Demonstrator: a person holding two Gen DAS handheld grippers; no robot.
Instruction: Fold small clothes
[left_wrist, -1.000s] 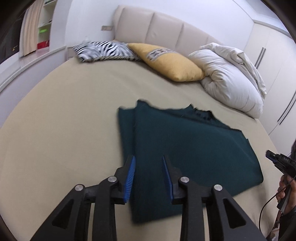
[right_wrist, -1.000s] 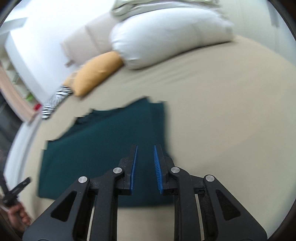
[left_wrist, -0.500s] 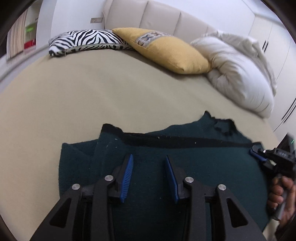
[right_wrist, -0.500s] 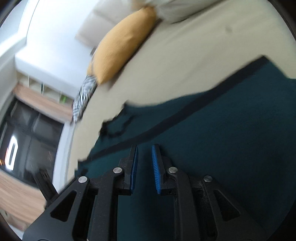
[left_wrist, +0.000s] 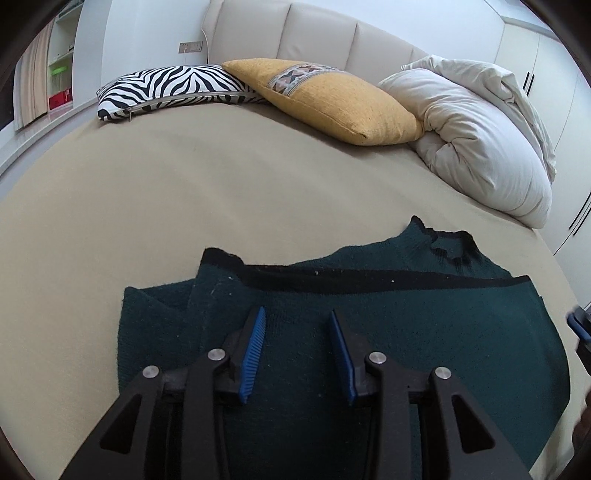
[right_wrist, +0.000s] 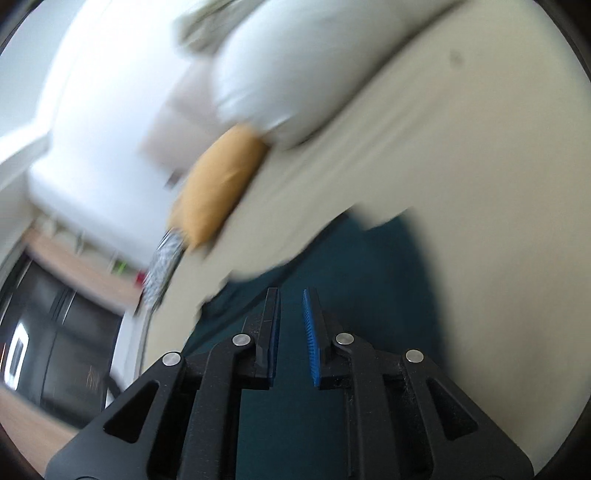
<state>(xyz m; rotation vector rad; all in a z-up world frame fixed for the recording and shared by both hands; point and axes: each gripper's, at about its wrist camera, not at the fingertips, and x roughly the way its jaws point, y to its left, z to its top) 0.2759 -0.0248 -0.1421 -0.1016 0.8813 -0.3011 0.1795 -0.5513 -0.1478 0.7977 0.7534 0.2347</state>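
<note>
1. Sweater (left_wrist: 369, 332), dark green knit with a black band, lies flat on the bed (left_wrist: 147, 184) near its front edge, already folded over itself, with the band running across the top layer and the collar showing beyond it. The doubled layers suggest a fold partly done.
2. Left claw (left_wrist: 297, 332) hovers just over the sweater's near left part, jaws released and wide apart, nothing between the blue pads; likely placed to seize an edge or press the fold flat.
3. Right claw (right_wrist: 293, 325) hangs over the sweater's right side, jaws released with a narrow gap, gripping nothing. Its view is blurred, so contact with the cloth cannot be told.
4. Further back, well apart from the sweater, sit a zebra-striped pillow (left_wrist: 173, 88), a yellow cushion (left_wrist: 332, 107) and a bundled white duvet (left_wrist: 480, 144), all against the headboard (left_wrist: 314, 33), leaving bare sheet for folding.
</note>
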